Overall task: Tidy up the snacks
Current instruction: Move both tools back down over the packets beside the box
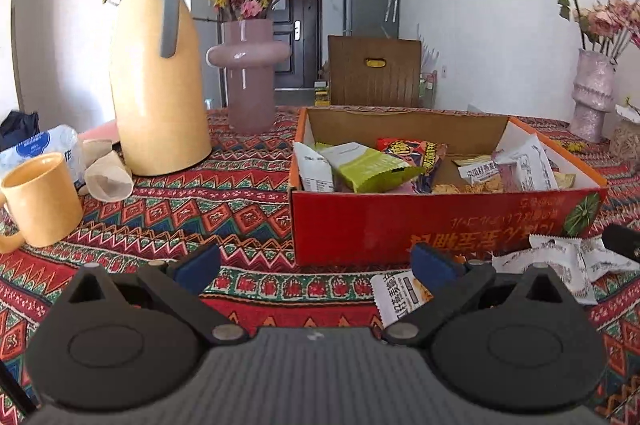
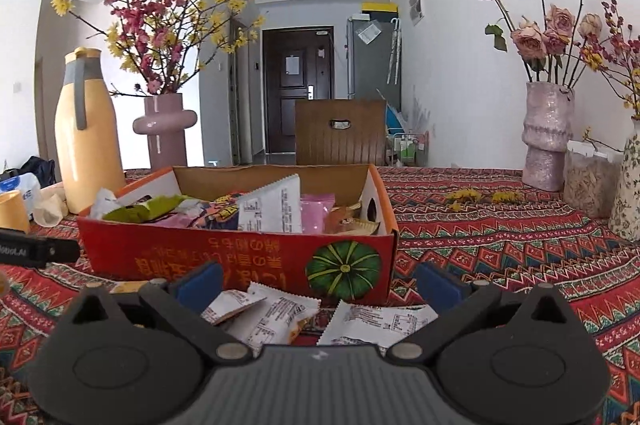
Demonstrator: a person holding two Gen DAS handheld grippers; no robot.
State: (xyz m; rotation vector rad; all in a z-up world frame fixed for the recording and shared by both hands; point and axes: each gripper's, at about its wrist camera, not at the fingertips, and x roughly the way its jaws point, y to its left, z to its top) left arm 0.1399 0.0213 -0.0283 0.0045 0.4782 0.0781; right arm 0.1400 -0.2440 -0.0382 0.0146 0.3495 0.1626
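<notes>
left gripper (image 1: 316,267): jaws wide apart, empty, over the tablecloth (image 1: 200,209). right gripper (image 2: 318,285): jaws wide apart, empty, above white snack packets (image 2: 280,313) lying on the cloth against the red box (image 2: 240,257)'s near wall. box part-filled with snacks.

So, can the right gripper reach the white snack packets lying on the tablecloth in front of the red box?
Probably yes: the right gripper is open, the white snack packets lie uncovered between its fingers.
</notes>
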